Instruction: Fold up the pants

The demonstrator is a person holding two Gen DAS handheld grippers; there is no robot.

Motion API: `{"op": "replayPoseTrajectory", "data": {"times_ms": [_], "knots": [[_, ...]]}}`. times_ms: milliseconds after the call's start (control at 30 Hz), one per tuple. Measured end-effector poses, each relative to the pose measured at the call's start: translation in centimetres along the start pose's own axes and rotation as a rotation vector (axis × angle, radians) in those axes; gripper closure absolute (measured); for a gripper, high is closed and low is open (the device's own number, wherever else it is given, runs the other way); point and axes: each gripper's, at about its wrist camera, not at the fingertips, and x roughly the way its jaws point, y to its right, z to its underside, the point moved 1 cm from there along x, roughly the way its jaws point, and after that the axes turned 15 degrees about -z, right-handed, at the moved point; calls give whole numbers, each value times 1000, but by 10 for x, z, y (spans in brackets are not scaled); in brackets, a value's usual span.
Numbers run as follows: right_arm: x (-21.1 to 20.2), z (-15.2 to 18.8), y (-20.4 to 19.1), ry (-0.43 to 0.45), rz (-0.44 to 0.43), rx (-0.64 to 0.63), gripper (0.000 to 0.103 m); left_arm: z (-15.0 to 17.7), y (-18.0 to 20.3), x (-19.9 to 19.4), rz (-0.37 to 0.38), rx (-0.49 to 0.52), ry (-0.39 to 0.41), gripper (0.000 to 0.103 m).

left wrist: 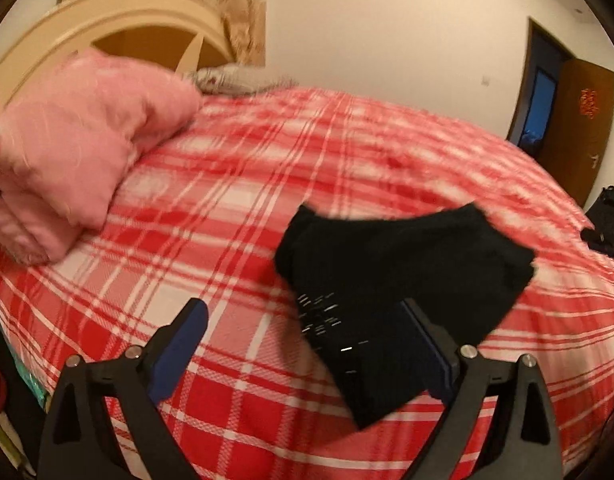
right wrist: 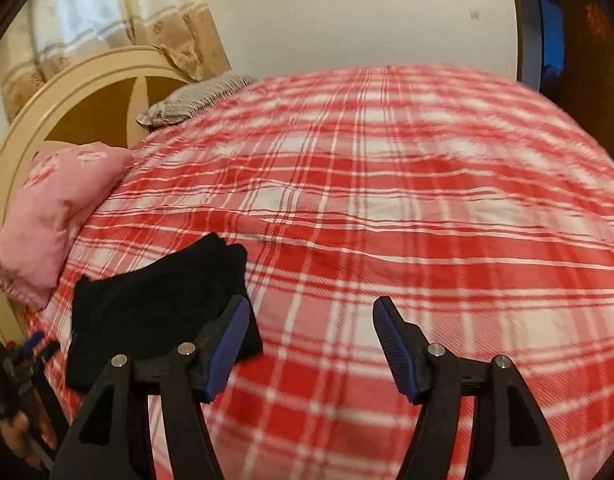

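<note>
Black pants [left wrist: 391, 276]: folded bundle on plaid bedspread [left wrist: 235, 184] (blurred), against right finger of left gripper [left wrist: 303, 320], fingers spread, empty. Right gripper [right wrist: 313, 324]: released, pants beyond its left finger.

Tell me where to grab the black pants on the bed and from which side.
Grip the black pants at the narrow near end, coming in low from the near bed edge with the open left gripper. That end points toward the gripper; the wider far end looks bunched.

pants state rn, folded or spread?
Folded: the black pants lie as a compact bundle on the plaid bed, no legs stretched out. Both grippers open, off them.
</note>
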Motion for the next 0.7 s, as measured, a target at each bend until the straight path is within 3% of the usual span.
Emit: {"op": "replayPoseTrajectory", "data": {"times_ms": [233, 567, 700], "knots": [[-74, 32, -9, 90, 52, -54, 36, -19, 15, -48, 34, 17, 124, 3], [-126, 47, -9, 261, 100, -56, 36, -18, 34, -68, 58, 65, 151, 3], [-131, 47, -10, 271, 95, -56, 36, -15, 38, -70, 55, 69, 149, 3]]}}
